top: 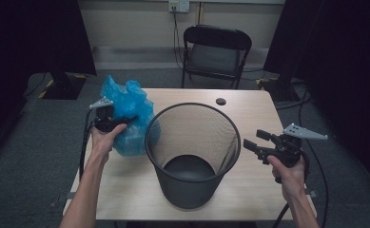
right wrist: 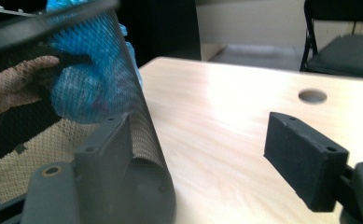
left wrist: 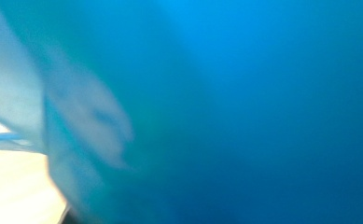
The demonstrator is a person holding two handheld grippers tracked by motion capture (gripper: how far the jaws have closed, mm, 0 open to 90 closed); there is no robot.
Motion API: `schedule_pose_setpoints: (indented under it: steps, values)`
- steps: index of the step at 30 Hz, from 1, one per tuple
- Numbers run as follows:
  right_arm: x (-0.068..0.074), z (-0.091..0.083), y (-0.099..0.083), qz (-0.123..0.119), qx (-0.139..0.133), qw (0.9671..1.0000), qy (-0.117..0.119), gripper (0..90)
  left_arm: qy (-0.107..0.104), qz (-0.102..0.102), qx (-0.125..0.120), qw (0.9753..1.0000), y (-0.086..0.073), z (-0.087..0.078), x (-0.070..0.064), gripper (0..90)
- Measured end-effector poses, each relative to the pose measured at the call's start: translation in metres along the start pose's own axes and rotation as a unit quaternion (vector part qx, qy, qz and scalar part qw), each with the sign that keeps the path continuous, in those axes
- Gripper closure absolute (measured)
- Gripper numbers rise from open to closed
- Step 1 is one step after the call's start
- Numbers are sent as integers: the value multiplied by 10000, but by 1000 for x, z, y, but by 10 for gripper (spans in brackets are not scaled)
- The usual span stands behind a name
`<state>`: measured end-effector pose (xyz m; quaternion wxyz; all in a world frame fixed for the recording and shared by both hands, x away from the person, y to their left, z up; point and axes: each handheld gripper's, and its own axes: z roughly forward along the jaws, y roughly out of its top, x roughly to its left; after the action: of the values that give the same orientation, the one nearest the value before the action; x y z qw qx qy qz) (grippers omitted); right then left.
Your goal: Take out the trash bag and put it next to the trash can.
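My left arm reaches forward, its tongs (top: 110,122) pushed into the one blue bag (top: 128,118) left of the one wire bin (top: 192,152); the plastic hides the jaws, so I cannot tell their state. The bag touches the bin's left wall on the desk (top: 254,118). My right tongs (top: 256,142) hover just right of the bin, jaws spread apart, holding nothing.

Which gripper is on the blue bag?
The left gripper, pressed into the blue bag beside the mesh bin. The right gripper hangs open, holding nothing.
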<state>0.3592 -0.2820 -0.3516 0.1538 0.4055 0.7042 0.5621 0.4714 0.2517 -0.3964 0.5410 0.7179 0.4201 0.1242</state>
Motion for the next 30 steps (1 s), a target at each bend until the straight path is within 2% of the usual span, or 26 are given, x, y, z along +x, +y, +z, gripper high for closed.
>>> schedule_pose_setpoints:
  steps: [4, 8, 10, 14, 16, 17, 19, 22, 25, 27, 29, 30]
  values:
    - [-4, 6, -17, 71, 188, 9998, -23, 223, 63, 24, 181, 9998, -16, 4, 1, 840]
    - [-6, 9, -30, 81, 310, 9994, -87, 223, -3, -44, 101, 9999, -26, 4, 3, 840]
    - [-9, 12, -38, 114, 373, 9991, -140, 219, 29, 1, 114, 9999, -29, 3, 2, 840]
    - [-11, 17, -58, 99, 705, 9970, -301, 212, 193, 274, 418, 9986, -38, 0, -3, 839]
    - [-13, 21, -67, 140, 898, 9954, -315, 208, 191, 296, 497, 9981, -43, -1, -3, 839]
    - [-14, 22, -72, 112, 996, 9944, -331, 208, 289, 400, 604, 9970, -46, -3, -2, 839]
    - [-17, 22, -83, 148, 1094, 9932, -366, 208, 255, 311, 610, 9973, -53, -4, 0, 839]
    - [-22, 22, -93, 232, 1091, 9927, -449, 208, 195, 188, 607, 9978, -60, -3, 5, 839]
    - [-26, 25, -103, 215, 1211, 9908, -560, 198, 255, 81, 508, 9984, -67, 1, 7, 839]
    - [-27, 27, -107, 172, 1284, 9895, -638, 195, 327, 11, 367, 9988, -72, 9, 8, 840]
    - [-28, 32, -111, 283, 1389, 9882, -578, 194, 249, -153, 232, 9993, -74, 20, 10, 841]
    - [-28, 33, -113, 276, 1424, 9879, -547, 194, 267, -155, 233, 9993, -73, 25, 11, 841]
